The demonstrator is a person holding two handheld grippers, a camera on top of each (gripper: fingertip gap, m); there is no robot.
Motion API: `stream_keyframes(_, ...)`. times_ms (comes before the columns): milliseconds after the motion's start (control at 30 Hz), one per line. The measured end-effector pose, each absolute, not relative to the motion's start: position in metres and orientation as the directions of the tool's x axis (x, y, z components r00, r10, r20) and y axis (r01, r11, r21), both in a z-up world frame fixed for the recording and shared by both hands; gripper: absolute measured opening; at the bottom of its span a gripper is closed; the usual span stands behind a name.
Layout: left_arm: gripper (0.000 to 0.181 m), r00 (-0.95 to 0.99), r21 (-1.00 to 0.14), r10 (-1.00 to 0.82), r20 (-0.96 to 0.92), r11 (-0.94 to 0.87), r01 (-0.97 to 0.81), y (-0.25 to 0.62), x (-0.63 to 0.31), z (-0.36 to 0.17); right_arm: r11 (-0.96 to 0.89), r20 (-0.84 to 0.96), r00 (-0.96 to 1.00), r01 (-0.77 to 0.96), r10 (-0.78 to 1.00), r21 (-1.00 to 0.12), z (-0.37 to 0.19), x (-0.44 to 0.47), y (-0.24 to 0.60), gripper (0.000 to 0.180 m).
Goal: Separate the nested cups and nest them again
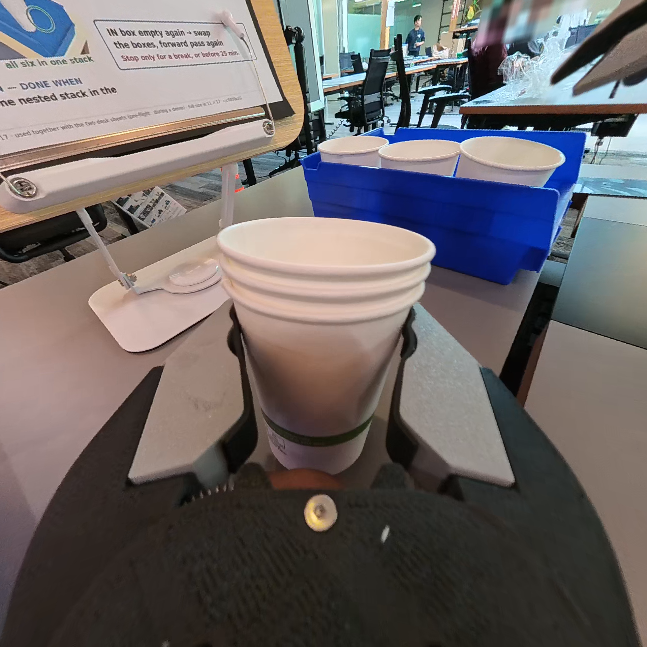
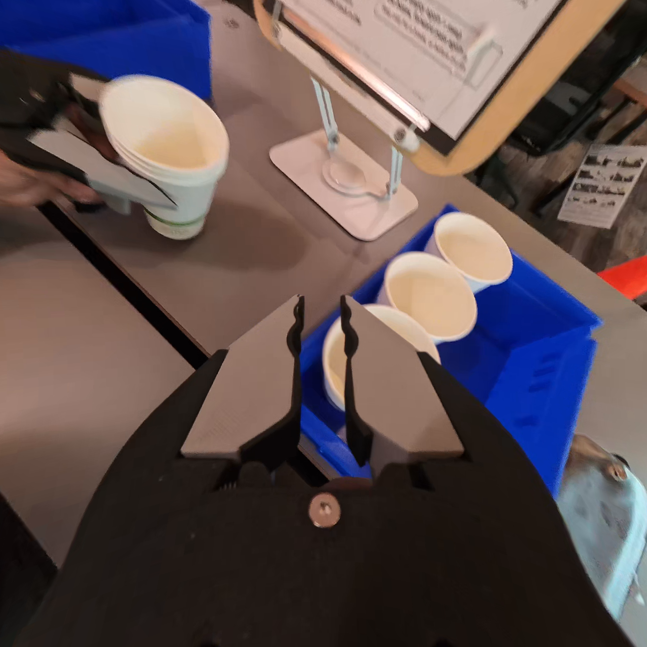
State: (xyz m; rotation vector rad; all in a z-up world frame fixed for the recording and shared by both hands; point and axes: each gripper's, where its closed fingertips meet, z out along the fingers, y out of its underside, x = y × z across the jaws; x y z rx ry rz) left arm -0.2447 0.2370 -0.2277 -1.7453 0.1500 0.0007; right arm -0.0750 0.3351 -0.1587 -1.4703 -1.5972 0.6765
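Note:
My left gripper is shut on a stack of three nested white paper cups and holds it upright over the grey table. The bottom cup has a green band. The stack also shows in the right wrist view, at the far left, with one left finger across it. Three single white cups stand in a row in a blue bin; they also show in the left wrist view. My right gripper is narrowly open and empty above the bin's near corner, partly hiding the nearest cup.
A document stand with a printed sheet stands on a white base left of the bin. A second blue bin sits at the far left. A dark seam splits the tabletops. Office desks and chairs lie beyond.

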Motion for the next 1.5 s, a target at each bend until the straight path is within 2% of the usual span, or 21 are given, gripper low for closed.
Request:
stream_keyframes(133,0.091,0.985,-0.980,-0.137,-0.101,-0.158,-0.122,0.237,-0.236,-0.226,0.211,0.185,-0.102,0.454,0.977,-0.865,-0.146,-0.105,0.279,0.016)
stream_keyframes(333,0.091,0.971,-0.976,-0.189,-0.143,-0.134,-0.170,0.235,-0.221,-0.223,0.234,0.105,-0.297,0.441,0.949,-0.866,-0.169,-0.162,0.204,0.016)
stream_keyframes(433,0.091,0.969,-0.976,-0.202,-0.140,-0.135,-0.169,0.235,-0.219,-0.223,0.298,0.168,-0.308,0.447,0.936,-0.843,-0.181,-0.183,0.196,0.015)
stream_keyframes(567,0.091,0.968,-0.976,-0.207,-0.140,-0.133,-0.170,0.235,-0.218,-0.223,0.288,0.135,-0.338,0.457,0.931,-0.842,-0.188,-0.196,0.187,0.015)
stream_keyframes(633,0.091,0.969,-0.975,-0.201,-0.142,-0.139,-0.172,0.236,-0.218,-0.224,0.263,0.093,-0.359,0.460,0.929,-0.848,-0.189,-0.198,0.183,0.004)
stream_keyframes(700,0.091,0.970,-0.975,-0.204,-0.136,-0.146,-0.167,0.237,-0.218,-0.226,0.244,0.063,-0.369,0.468,0.927,-0.849,-0.191,-0.199,0.182,0.002)
stream_keyframes(967,0.092,0.969,-0.975,-0.211,-0.130,-0.150,-0.164,0.238,-0.216,-0.227,0.201,0.015,-0.368,0.472,0.930,-0.858,-0.191,-0.197,0.184,0.002)
stream_keyframes(1500,0.091,0.963,-0.976,-0.230,-0.137,-0.136,-0.171,0.237,-0.211,-0.225,0.188,0.029,-0.345,0.437,0.938,-0.880,-0.174,-0.193,0.189,0.000)
